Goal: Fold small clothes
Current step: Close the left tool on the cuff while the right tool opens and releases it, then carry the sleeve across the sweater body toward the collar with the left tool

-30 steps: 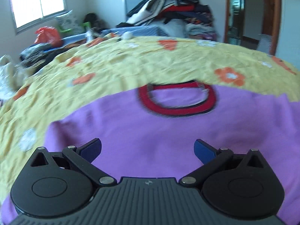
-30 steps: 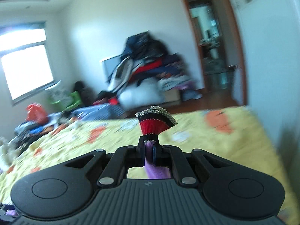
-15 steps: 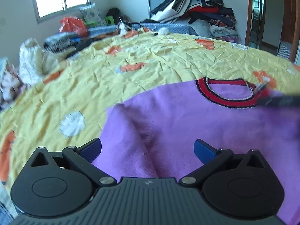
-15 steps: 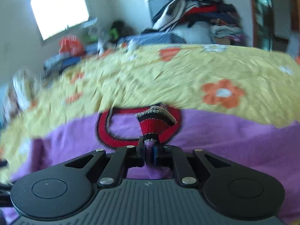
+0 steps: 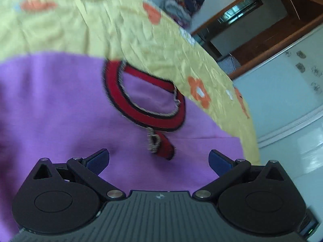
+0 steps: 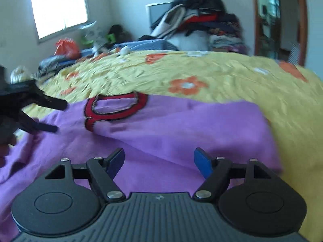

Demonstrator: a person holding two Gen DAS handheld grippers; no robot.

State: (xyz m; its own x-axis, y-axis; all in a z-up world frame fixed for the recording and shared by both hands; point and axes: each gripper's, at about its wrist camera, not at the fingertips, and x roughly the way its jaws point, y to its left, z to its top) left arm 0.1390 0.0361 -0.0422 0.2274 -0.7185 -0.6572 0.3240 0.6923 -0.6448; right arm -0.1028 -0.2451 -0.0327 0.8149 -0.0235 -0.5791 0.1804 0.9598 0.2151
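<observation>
The purple sweater (image 6: 171, 125) lies flat on the bed (image 6: 222, 76), and the yellow flowered sheet beyond its red collar (image 6: 116, 109) is bare and open to pass over. The left tool (image 6: 58, 117) reaches in over the sweater's left side, jaws apart. The right tool (image 6: 159, 161) is opening, nothing between its jaws. A heap of clothes (image 6: 201, 24) blocks the far end.

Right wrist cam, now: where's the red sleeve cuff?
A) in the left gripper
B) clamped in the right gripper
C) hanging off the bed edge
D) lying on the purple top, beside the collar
D: the red sleeve cuff lies on the purple top next to the collar; nothing sits between the right gripper pads, jaws opening.
</observation>
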